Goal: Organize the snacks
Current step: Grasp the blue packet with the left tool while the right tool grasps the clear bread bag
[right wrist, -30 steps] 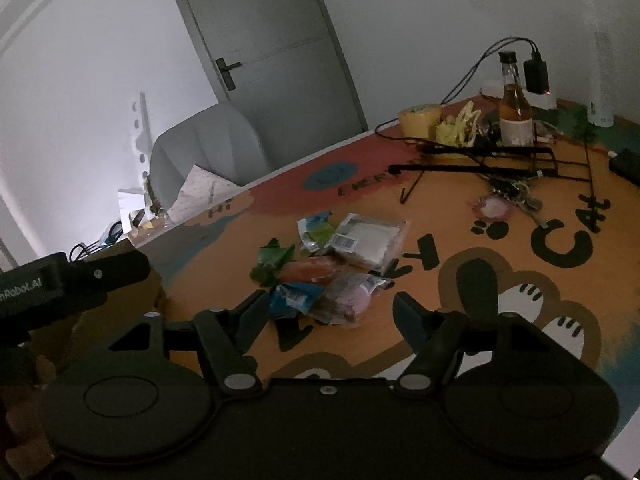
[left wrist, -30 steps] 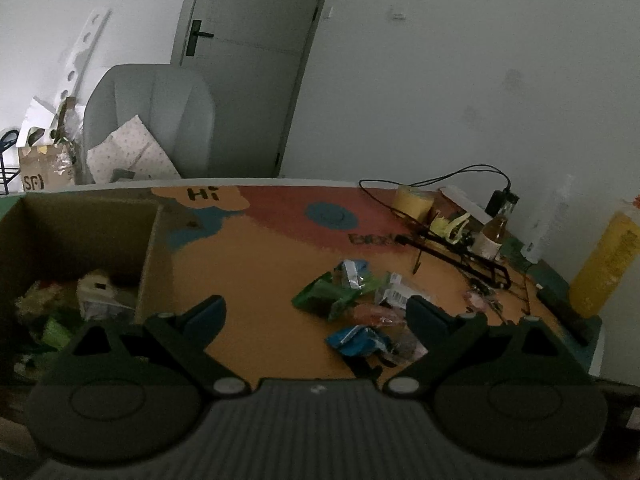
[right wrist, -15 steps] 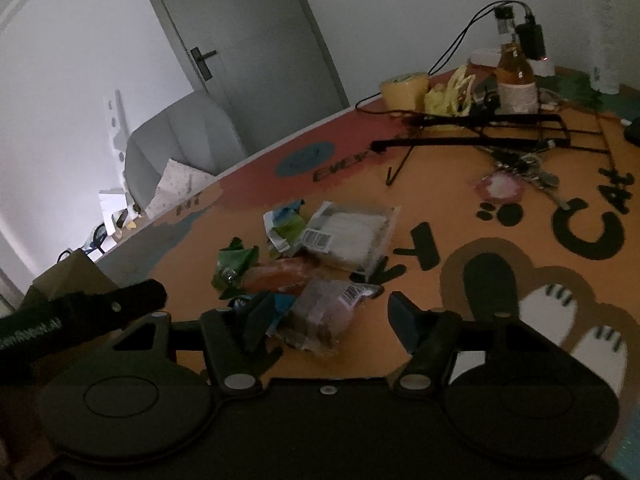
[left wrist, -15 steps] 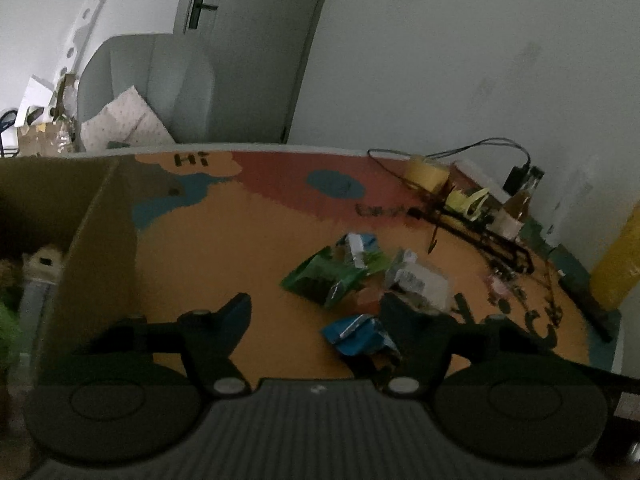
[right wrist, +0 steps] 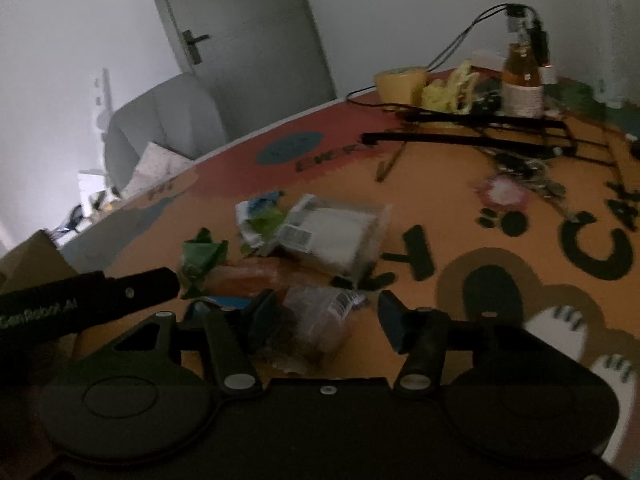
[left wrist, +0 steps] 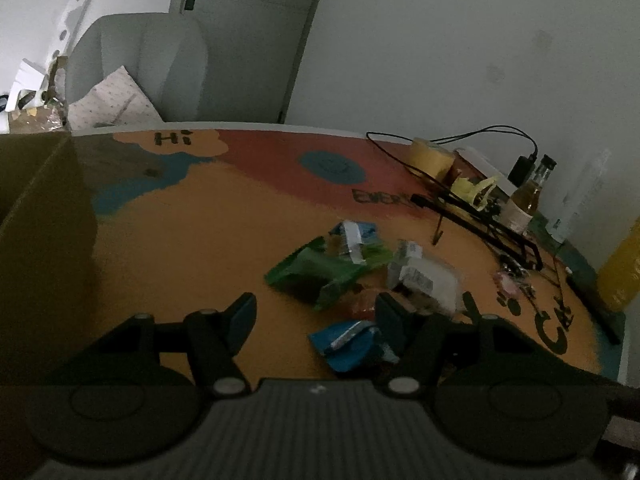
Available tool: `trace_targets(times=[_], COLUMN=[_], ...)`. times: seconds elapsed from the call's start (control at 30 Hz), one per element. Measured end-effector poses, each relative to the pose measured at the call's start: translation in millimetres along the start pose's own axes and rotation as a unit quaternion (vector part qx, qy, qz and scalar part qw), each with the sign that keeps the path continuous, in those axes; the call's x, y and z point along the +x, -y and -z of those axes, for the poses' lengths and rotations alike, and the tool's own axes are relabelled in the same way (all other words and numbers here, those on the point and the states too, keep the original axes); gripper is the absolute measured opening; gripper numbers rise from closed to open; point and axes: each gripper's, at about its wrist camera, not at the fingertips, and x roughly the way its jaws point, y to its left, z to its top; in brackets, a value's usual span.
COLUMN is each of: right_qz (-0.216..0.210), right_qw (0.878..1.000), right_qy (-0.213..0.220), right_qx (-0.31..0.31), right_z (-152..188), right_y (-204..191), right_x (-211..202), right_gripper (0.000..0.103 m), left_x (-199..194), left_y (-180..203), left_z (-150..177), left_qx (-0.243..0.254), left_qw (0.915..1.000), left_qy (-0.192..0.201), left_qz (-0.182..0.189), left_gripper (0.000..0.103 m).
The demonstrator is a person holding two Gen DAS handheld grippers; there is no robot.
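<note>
The snacks lay in a loose heap on the orange part of the table mat (left wrist: pixel 208 248). In the left wrist view a blue packet (left wrist: pixel 347 343) lay nearest, a green bag (left wrist: pixel 316 274) behind it, and a clear pack (left wrist: pixel 424 280) with a barcode label to the right. In the right wrist view a clear wrapper (right wrist: pixel 320 316) with something brown inside lay closest, the white-filled clear pack (right wrist: pixel 336 236) behind it, and an orange packet (right wrist: pixel 248 276) to the left.

The left gripper (left wrist: pixel 316 316) stood about half open above the mat; its jaws had just been closing, with the blue packet lying between and below them and its right finger close against the packet's edge, but no pad visibly pressing. The right gripper (right wrist: pixel 328 316) was also part open and had just been closing, the brown-filled wrapper lying between its fingers and against the left one, with a clear gap to the right one.

A cardboard box (left wrist: pixel 44 248) stood at the left of the mat, just beside the left gripper. At the mat's far right stood a brown bottle (left wrist: pixel 528 200), a tape roll (left wrist: pixel 430 158) and a black wire rack (left wrist: pixel 492 224). A grey chair (left wrist: pixel 160 64) stood behind the table, before a door (left wrist: pixel 248 20).
</note>
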Motion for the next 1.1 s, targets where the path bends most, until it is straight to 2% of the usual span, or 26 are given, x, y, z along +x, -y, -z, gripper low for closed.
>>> trace_targets(times=[0.07, 0.13, 0.37, 0.43, 0.5, 0.63, 0.67, 0.73, 0.77, 0.8, 0.9, 1.1], right_qz=[-0.002, -0.007, 0.0, 0.001, 0.0, 0.001, 0.006, 0.008, 0.006, 0.003, -0.006, -0.021], right_qw=[1.0, 1.0, 1.0, 1.0, 1.0, 1.0, 0.999, 0.999, 0.999, 1.0, 1.0, 1.0], right_qy=[0.001, -0.001, 0.001, 0.002, 0.0, 0.002, 0.002, 0.001, 0.0, 0.0, -0.001, 0.004], right_qx=[0.004, 0.007, 0.005, -0.005, -0.018, -0.028, -0.032, -0.035, -0.033, -0.03, -0.023, -0.017], right_z=[2, 3, 4, 4, 5, 9, 10, 9, 9, 10, 11, 11], right_y=[5, 8, 15, 12, 9, 9, 8, 7, 8, 9, 10, 3], right_x=[-3, -6, -13, -14, -13, -12, -13, -14, -14, -15, -18, -26], right_gripper=[0.046, 0.034, 0.034, 0.042, 0.045, 0.044, 0.041, 0.036, 0.036, 0.034, 0.032, 0.032], left_x=[4, 10, 18, 19, 20, 21, 21, 20, 19, 19, 16, 2], left_y=[3, 6, 12, 14, 15, 17, 17, 19, 20, 20, 16, 7], left_z=[2, 4, 14, 16, 19, 22, 23, 25, 25, 26, 25, 26], left_qx=[0.0, 0.0, 0.004, 0.009, 0.014, 0.026, 0.029, 0.038, 0.041, 0.04, 0.029, 0.022], left_qw=[1.0, 0.9999, 0.9996, 0.9996, 0.9995, 0.9995, 0.9994, 0.999, 0.9989, 0.9988, 0.999, 0.9995], left_qy=[-0.003, -0.009, -0.024, -0.024, -0.025, -0.017, -0.016, -0.017, -0.018, -0.019, -0.022, -0.01], left_qz=[0.003, 0.005, 0.013, 0.011, 0.011, 0.01, 0.009, 0.014, 0.016, 0.018, 0.025, 0.022], left_gripper=[0.065, 0.065, 0.066, 0.066, 0.065, 0.065, 0.064, 0.054, 0.043, 0.039, 0.034, 0.033])
